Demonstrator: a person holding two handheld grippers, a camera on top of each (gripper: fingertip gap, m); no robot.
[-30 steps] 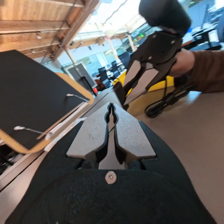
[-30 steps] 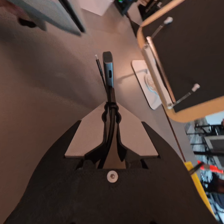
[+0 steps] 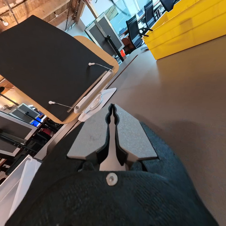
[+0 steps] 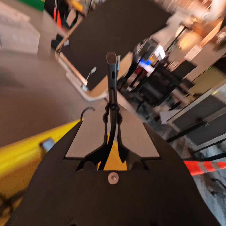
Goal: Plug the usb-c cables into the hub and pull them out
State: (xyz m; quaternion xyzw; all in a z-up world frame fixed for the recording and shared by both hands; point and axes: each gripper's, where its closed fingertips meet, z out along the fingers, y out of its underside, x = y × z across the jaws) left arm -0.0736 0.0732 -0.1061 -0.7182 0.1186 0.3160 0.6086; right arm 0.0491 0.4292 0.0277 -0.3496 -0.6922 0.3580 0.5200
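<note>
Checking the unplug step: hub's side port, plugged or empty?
Empty. The hub, held in the right gripper, shows an open port slot; a loose cable tip hangs beside it.

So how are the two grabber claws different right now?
The right gripper is shut on the grey hub and its black cable, lifted up; the left gripper is shut on nothing. The left gripper is low over the brown table; the right view is blurry, the left sharp. Both have grey fingers.
</note>
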